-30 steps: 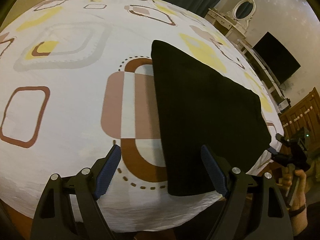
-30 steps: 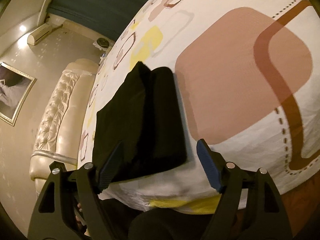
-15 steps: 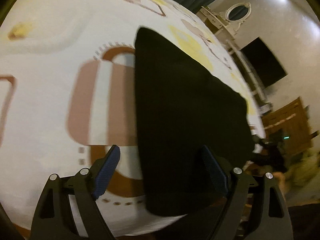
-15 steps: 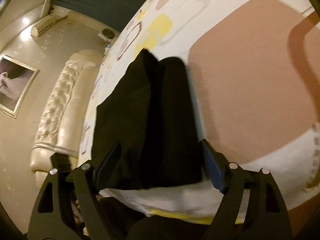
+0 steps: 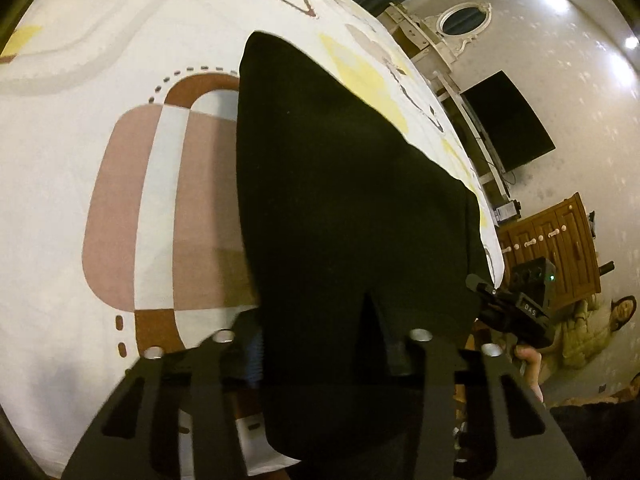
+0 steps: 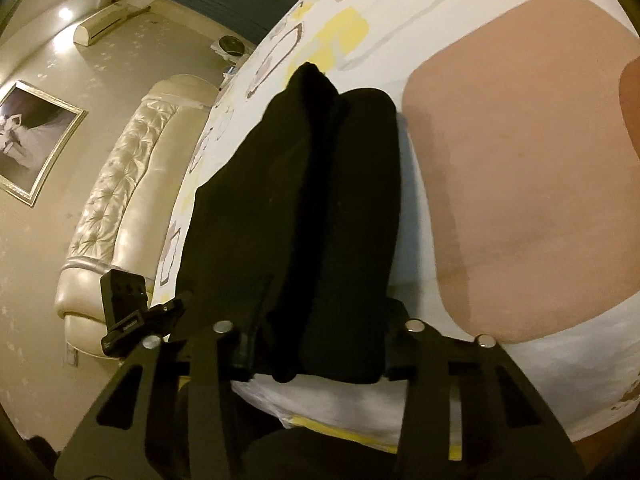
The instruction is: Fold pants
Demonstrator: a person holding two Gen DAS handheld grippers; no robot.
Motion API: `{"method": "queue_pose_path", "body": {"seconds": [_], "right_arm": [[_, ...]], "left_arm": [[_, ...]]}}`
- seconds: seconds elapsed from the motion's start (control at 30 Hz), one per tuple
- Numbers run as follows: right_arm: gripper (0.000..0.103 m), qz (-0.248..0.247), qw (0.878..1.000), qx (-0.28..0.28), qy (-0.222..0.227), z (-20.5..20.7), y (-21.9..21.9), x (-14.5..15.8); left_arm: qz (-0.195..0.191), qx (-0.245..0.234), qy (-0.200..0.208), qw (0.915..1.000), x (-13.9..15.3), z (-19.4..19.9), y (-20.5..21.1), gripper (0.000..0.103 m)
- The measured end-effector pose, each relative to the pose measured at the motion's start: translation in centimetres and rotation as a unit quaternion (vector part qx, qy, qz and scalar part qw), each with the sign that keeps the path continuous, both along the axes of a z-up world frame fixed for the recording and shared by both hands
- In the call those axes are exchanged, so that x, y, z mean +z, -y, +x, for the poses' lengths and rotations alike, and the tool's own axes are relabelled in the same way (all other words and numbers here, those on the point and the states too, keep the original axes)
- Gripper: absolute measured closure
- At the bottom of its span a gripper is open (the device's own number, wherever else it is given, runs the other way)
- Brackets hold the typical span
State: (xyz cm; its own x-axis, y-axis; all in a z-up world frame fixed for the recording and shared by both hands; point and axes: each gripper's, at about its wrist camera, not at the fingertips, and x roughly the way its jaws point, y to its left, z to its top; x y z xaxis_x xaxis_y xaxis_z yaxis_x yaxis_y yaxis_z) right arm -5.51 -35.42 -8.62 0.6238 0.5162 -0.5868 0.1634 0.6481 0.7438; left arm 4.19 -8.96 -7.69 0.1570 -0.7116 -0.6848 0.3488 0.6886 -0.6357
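Black folded pants [image 5: 340,180] lie on a white bed sheet [image 5: 80,160] printed with brown, pink and yellow shapes. My left gripper [image 5: 326,344] is at the pants' near edge, its jaws closing with the fabric bunched between them and a crease rising from the pinch. In the right wrist view the pants [image 6: 312,200] stretch away as two thick folds. There my right gripper [image 6: 320,352] is closing on the near end, with cloth squeezed between its pads. Each view shows the other gripper at the pants' far corner: right [image 5: 480,286], left [image 6: 176,308].
The bed sheet [image 6: 520,160] ends just in front of both grippers. A tufted cream headboard [image 6: 120,200] and a framed picture [image 6: 32,148] are on the left. A dark TV [image 5: 508,120], a wooden cabinet [image 5: 560,248] and a person's hand [image 5: 528,360] are on the right.
Both grippers came forward and down onto the near edge of the pants. Their jaws went from wide open to pinched on the fabric, which now bunches between them.
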Motion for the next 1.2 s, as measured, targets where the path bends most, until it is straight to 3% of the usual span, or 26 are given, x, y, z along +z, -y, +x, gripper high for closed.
{"method": "queue_pose_path", "body": {"seconds": [0.07,0.23,0.63,0.83,1.2], "right_arm": [[0.068,-0.006,1.0,-0.002,0.006,-0.1,-0.2,0.4],[0.07,-0.014,1.0,-0.002,0.015,0.2,-1.1,1.4],[0.07,0.001,0.998,0.061,0.024,3.3,-6.1,1.2],[0.07,0.018,0.998,0.055,0.01,2.9,-5.7,-0.7],[0.07,0.032,0.998,0.049,0.018,2.4,-5.6,-0.9]], "left_arm": [[0.005,-0.003,0.011,0.9999,0.5,-0.1,0.1,0.072],[0.019,-0.003,0.03,0.9994,1.7,0.1,-0.1,0.075],[0.032,0.032,0.034,0.9984,2.1,-0.2,-6.6,0.075],[0.028,0.027,0.037,0.9986,0.8,-0.5,-6.7,0.074],[0.017,0.03,0.036,0.9987,0.6,-0.7,-7.1,0.074]]}}
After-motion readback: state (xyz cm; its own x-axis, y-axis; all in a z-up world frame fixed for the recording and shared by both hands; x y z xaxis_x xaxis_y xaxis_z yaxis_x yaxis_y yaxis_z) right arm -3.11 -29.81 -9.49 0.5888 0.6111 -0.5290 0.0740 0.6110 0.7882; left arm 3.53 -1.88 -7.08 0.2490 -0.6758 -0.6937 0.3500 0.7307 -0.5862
